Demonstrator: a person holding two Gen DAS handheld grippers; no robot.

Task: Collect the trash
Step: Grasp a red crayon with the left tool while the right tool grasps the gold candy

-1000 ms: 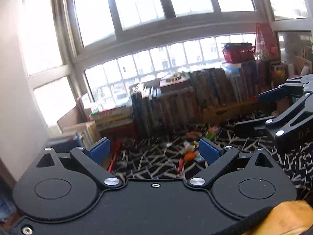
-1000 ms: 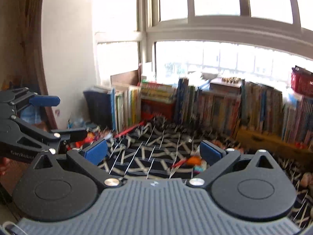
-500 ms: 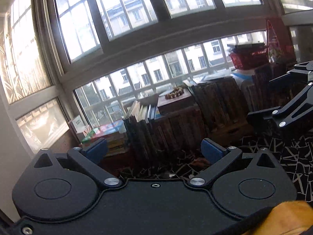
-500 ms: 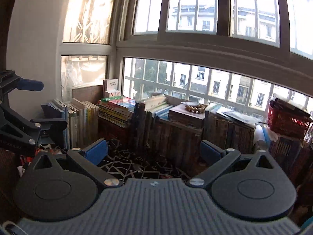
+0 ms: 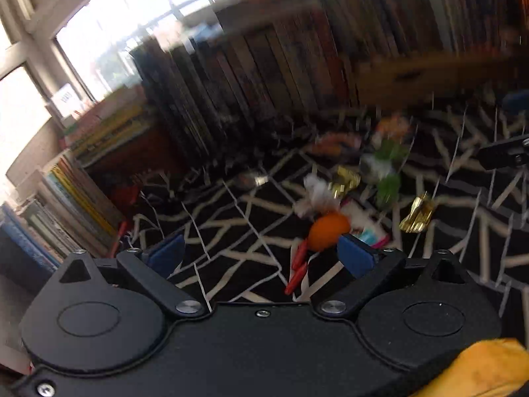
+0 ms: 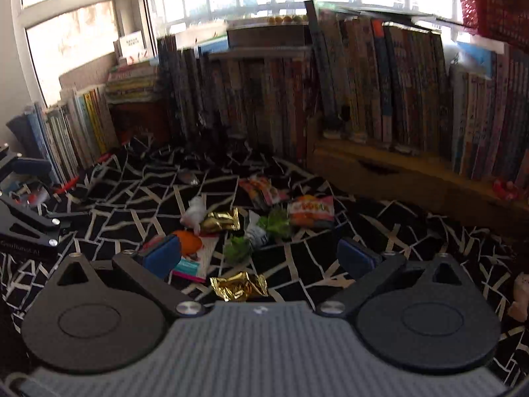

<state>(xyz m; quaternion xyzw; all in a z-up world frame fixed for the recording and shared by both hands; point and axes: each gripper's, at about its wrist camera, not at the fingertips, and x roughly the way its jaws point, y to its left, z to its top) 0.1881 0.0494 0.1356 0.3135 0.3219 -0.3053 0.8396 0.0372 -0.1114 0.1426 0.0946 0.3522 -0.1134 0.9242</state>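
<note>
In the left wrist view, our left gripper (image 5: 261, 254) is closing slightly with nothing between its jaws; the trash lies right of centre, an orange ball (image 5: 328, 231) nearest. In the right wrist view, our right gripper (image 6: 259, 258) stands open and empty above a gold wrapper (image 6: 238, 286) at lower centre. We judge the wrappers light, crinkly and slippery; pinch each across a crumpled fold.

Both views now tipped down from the windows onto the black-and-white patterned cloth (image 6: 317, 258). Litter now close below: gold wrapper (image 6: 238, 286), green wrappers (image 6: 236, 248), orange piece (image 5: 329, 231), snack packet (image 6: 310, 211). Left gripper (image 5: 261, 254) closing slightly, nothing between the jaws. Left view heavily blurred.
</note>
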